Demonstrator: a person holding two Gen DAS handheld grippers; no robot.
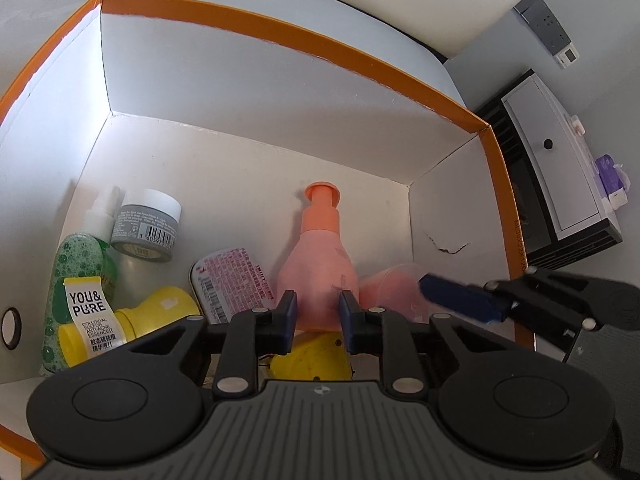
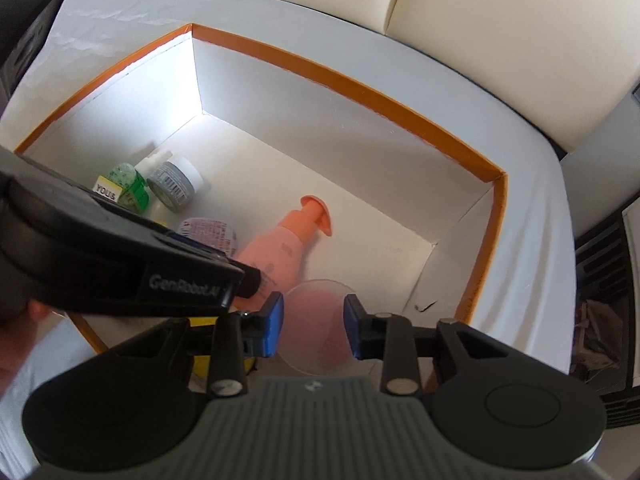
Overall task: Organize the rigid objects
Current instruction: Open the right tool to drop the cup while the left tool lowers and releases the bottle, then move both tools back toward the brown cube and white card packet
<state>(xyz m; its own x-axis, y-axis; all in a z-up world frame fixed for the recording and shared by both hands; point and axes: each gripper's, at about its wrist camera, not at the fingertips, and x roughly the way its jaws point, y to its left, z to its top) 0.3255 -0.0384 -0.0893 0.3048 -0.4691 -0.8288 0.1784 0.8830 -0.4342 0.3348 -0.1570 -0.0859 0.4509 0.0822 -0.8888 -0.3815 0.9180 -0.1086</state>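
An orange-rimmed white box point(image 1: 288, 52) point(image 2: 360, 92) holds the items. A pink pump bottle point(image 1: 318, 264) point(image 2: 280, 248) lies on its floor. My left gripper point(image 1: 318, 320) is open, its jaws on either side of the bottle's base, above a yellow object point(image 1: 308, 362). My right gripper point(image 2: 313, 330) is open around a clear pink-tinted cup point(image 2: 316, 328), also seen in the left wrist view point(image 1: 390, 288); contact is unclear. At the left lie a green bottle point(image 1: 74, 280) point(image 2: 128, 184), a grey jar point(image 1: 148, 226) point(image 2: 176, 184), a yellow bottle point(image 1: 132, 324) and a pink-labelled tin point(image 1: 232, 284) point(image 2: 210, 232).
The box sits on a white cloth point(image 2: 532, 240) in front of cream cushions point(image 2: 500, 20). A white drawer unit point(image 1: 560, 160) on a dark stand is to the right. The box's right wall has a small tear point(image 1: 448, 248). The far half of the box floor is bare.
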